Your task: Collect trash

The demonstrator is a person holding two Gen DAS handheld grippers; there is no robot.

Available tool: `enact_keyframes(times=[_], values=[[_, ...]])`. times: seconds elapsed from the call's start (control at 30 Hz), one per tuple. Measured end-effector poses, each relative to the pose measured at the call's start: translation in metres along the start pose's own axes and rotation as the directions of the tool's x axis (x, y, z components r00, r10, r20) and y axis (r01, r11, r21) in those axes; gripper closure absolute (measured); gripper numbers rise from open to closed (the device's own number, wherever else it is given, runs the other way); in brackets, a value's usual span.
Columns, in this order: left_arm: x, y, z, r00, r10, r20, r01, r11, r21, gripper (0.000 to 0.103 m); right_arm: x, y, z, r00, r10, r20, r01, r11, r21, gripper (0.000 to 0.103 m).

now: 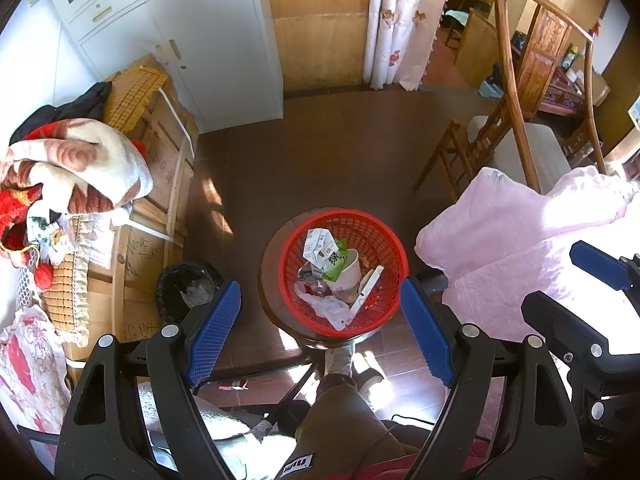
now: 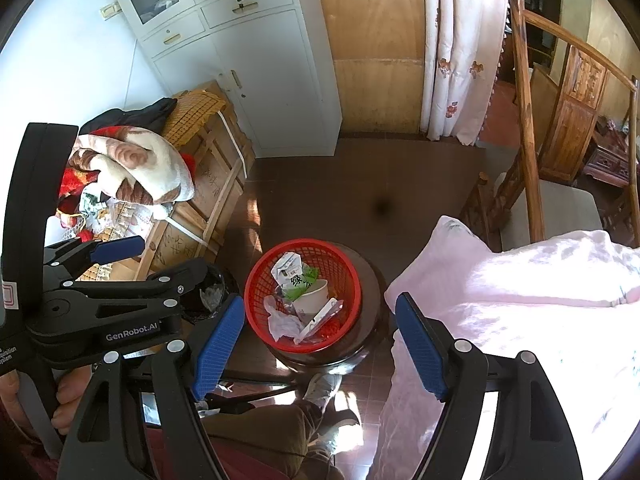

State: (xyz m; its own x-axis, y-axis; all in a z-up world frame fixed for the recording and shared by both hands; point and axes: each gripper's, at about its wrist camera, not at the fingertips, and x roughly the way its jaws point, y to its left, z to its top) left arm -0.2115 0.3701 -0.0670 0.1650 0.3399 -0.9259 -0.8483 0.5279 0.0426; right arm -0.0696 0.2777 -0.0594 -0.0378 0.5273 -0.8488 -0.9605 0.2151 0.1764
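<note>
A red mesh basket (image 1: pixel 283 268) (image 2: pixel 249 296) stands on a round dark stool (image 1: pixel 267 292) (image 2: pixel 370 320). In it lie a crushed milk carton (image 1: pixel 317 242), a green packet (image 1: pixel 335 265), a paper cup (image 1: pixel 349 278) (image 2: pixel 312 300), a crumpled white bag (image 1: pixel 332 309) and a flat white piece (image 1: pixel 370 286). My left gripper (image 1: pixel 320 332) hovers above the basket, open and empty. My right gripper (image 2: pixel 319 344) hovers beside it, also open and empty. In the right wrist view the left gripper's body (image 2: pixel 100 312) shows at the left.
A black bin (image 1: pixel 182 292) (image 2: pixel 212 294) with a liner stands left of the stool. A wooden crate (image 1: pixel 164 184) piled with blankets lies further left. A pink cloth (image 1: pixel 520 240) (image 2: pixel 520 312) covers the right side, a wooden chair (image 1: pixel 516 128) behind it. The person's leg and shoe (image 1: pixel 340 360) are below.
</note>
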Motion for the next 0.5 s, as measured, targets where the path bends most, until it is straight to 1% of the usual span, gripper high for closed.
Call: enact_keyframes(times=[0.5], values=[[0.0025,0.0003,0.0002,1.000,0.002,-0.005,-0.002,1.000,0.003,0.021,0.0023,-0.0009,-0.0008,1.000,0.000,-0.001,0.000,1.000,0.007,0.026]])
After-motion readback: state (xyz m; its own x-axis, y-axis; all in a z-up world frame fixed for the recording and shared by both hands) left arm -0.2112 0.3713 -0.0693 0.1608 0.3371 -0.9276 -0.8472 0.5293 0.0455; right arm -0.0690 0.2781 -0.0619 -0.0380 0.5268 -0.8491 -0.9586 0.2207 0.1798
